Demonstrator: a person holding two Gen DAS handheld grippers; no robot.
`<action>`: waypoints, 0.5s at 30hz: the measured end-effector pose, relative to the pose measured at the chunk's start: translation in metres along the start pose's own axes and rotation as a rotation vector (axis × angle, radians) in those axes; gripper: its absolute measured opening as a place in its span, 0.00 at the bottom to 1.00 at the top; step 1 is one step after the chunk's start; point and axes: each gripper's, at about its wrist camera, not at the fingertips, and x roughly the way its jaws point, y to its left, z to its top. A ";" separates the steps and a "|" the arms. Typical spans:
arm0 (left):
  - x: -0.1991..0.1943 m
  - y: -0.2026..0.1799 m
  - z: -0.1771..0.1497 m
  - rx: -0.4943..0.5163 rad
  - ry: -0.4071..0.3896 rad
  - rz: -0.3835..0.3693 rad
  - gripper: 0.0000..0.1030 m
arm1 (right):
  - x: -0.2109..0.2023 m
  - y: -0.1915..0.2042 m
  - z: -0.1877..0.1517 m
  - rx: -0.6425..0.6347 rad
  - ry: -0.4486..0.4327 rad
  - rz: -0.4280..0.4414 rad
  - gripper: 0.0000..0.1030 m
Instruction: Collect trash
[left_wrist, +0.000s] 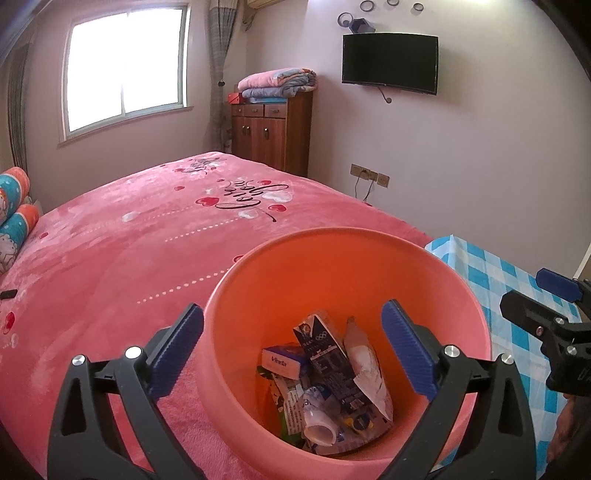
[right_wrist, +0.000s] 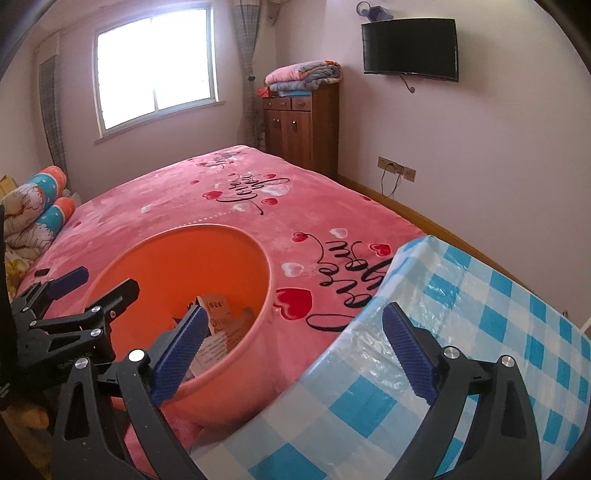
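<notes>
An orange bin stands on the pink bed, beside a table with a blue checked cloth. Inside lie a dark milk carton, a tissue pack, a clear plastic bottle and a white wrapper. My left gripper hangs open above the bin's mouth, with nothing between its fingers. My right gripper is open and empty too, at the bin's right over the edge of the checked cloth. In the right wrist view the bin shows printed paper packaging, and the left gripper reaches in from the left.
The pink blanket covers the whole bed. Rolled pillows lie at its far left and a small dark object near them. A wooden cabinet with folded quilts stands by the back wall, under a wall TV.
</notes>
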 end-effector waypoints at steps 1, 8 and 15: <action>-0.001 -0.001 0.000 0.001 0.000 -0.001 0.95 | -0.001 -0.001 -0.001 0.001 0.001 -0.002 0.91; -0.008 -0.017 -0.001 0.026 -0.005 -0.011 0.95 | -0.009 -0.006 -0.013 0.007 0.003 -0.021 0.91; -0.018 -0.037 -0.002 0.055 -0.014 -0.036 0.95 | -0.022 -0.021 -0.025 0.033 -0.006 -0.045 0.91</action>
